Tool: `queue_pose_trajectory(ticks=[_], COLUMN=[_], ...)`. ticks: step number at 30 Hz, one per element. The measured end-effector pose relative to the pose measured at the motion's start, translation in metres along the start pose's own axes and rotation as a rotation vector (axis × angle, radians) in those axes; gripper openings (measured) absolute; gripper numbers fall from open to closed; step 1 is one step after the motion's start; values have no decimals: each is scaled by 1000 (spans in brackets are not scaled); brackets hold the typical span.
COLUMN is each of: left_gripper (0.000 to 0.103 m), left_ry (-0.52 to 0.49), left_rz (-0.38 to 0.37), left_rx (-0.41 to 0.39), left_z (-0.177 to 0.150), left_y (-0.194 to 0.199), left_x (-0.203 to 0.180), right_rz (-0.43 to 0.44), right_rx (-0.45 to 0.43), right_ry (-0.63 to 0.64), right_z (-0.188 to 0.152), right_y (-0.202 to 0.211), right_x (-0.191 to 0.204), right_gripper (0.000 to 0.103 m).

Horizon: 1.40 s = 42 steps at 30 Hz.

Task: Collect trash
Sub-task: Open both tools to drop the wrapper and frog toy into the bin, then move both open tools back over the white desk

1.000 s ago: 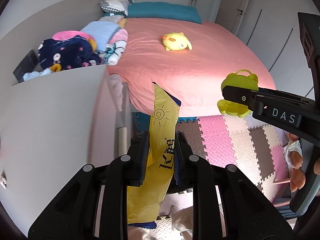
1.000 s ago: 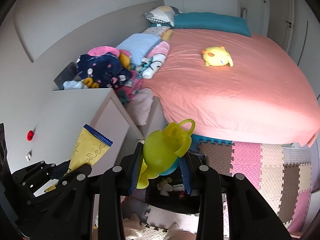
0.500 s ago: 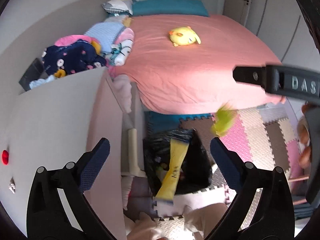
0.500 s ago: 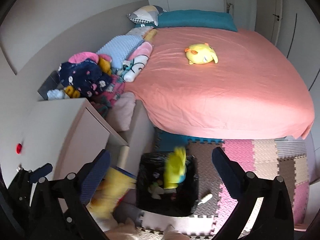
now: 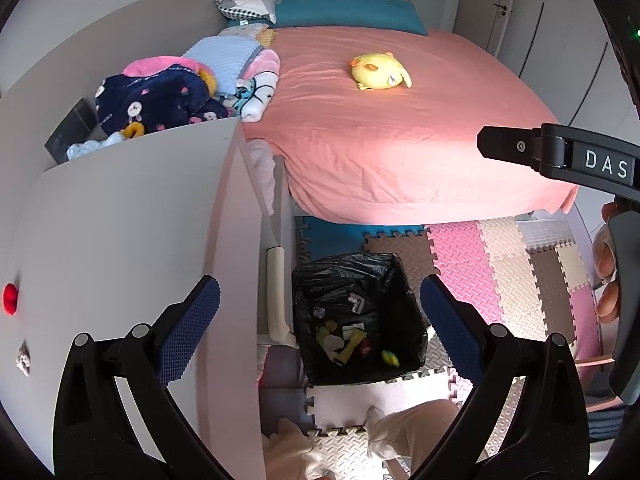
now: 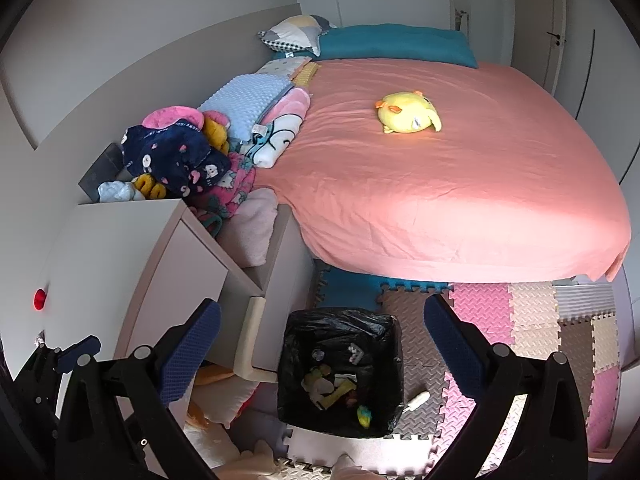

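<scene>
A bin lined with a black bag [image 5: 356, 272] [image 6: 340, 322] stands on the foam mat below both grippers. Among several scraps inside lie a yellow wrapper [image 5: 352, 344] [image 6: 334, 394] and a small yellow-green plastic piece [image 5: 390, 357] [image 6: 364, 416]. My left gripper [image 5: 320, 292] hangs over the bin, open, with nothing between its blue pads. My right gripper [image 6: 322, 308] hovers above the same bin, open and empty too. One black finger [image 5: 520, 148] of the right gripper crosses the right side of the left wrist view.
A white dresser top [image 5: 120, 232] carrying a small red object [image 5: 10, 299] lies left of the bin. Behind are a pink bed [image 6: 460, 184] with a yellow plush [image 6: 408, 118] and piled blankets. A white stick [image 6: 418, 400] lies on the puzzle mat [image 5: 500, 272]. A person's legs show below.
Both grippers went from shut to wide open. The yellow wrapper left the left gripper and the yellow-green piece left the right; both fell into the black bin.
</scene>
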<state>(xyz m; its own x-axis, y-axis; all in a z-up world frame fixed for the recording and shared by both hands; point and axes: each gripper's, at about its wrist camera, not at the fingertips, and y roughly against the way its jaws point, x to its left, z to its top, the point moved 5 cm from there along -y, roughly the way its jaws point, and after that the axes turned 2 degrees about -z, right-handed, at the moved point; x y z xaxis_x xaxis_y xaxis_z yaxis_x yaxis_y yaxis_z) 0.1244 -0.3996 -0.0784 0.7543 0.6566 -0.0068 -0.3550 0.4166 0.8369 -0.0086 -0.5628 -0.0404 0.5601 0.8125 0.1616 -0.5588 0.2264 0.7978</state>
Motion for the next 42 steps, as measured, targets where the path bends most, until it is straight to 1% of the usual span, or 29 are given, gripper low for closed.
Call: queue_pose_trajectory(ticks=[14,19,23,35,38,42], left_gripper=[97,97,97,97,97,97], left_ry=[62,96,127,241,272,327], left_rz=[22,41,57,136,173,207], left_rx=[-30,-36,-45,-70,-78,-94], left_z=[-17,-27,-38,-73,-83,-98], left_y=[21,30,38,68,75,85], left_x=[43,65,84,156,176,204], right_rz=[46,63,101,183,188,220], right_rx=[-6,-9,0,8,6,15], right_ry=[43,77,101,198,234,269], right_z=[-6,-10,-15,-30,-35,-41], right_y=[1,1,0,-6,-8,-11], right_x=[56,84,112,198,219,247], right_gripper=[101,101,101,101,101,101])
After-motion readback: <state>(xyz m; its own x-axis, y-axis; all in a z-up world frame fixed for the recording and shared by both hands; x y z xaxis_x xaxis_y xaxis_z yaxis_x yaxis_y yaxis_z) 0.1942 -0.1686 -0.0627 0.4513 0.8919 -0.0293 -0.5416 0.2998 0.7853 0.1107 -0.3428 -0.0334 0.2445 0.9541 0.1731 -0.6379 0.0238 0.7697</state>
